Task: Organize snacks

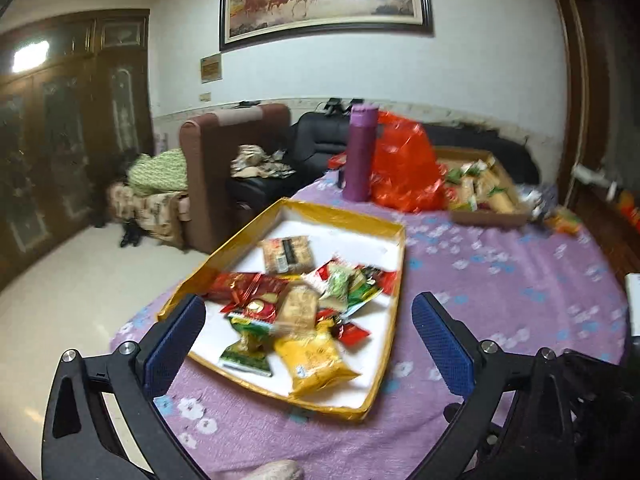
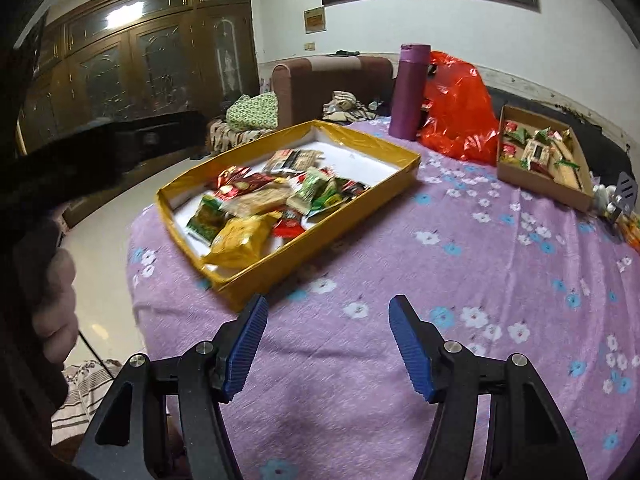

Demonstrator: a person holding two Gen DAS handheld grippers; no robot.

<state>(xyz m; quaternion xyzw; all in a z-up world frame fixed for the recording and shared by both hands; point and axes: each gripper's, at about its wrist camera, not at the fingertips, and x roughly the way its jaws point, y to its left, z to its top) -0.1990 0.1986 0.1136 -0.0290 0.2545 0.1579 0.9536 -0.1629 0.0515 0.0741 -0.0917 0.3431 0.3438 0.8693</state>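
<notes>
A yellow tray [image 1: 348, 216] with a white floor sits on the purple flowered tablecloth and holds several wrapped snacks, among them a yellow packet [image 1: 316, 364]. My left gripper [image 1: 308, 340] is open and empty, its jaws spread over the tray's near end. In the right wrist view the same tray [image 2: 352, 216] lies ahead to the left, with the yellow packet [image 2: 240, 240] at its near corner. My right gripper [image 2: 328, 336] is open and empty above bare cloth. A brown cardboard box [image 2: 516, 174] of snacks sits at the far right; it also shows in the left wrist view [image 1: 488, 218].
A purple flask [image 2: 410, 92] and a red plastic bag [image 2: 460, 108] stand at the table's far side between tray and box. Small items [image 2: 624, 208] lie by the right edge. Sofas [image 1: 240, 160] and a wooden cabinet [image 1: 60, 128] stand beyond the table.
</notes>
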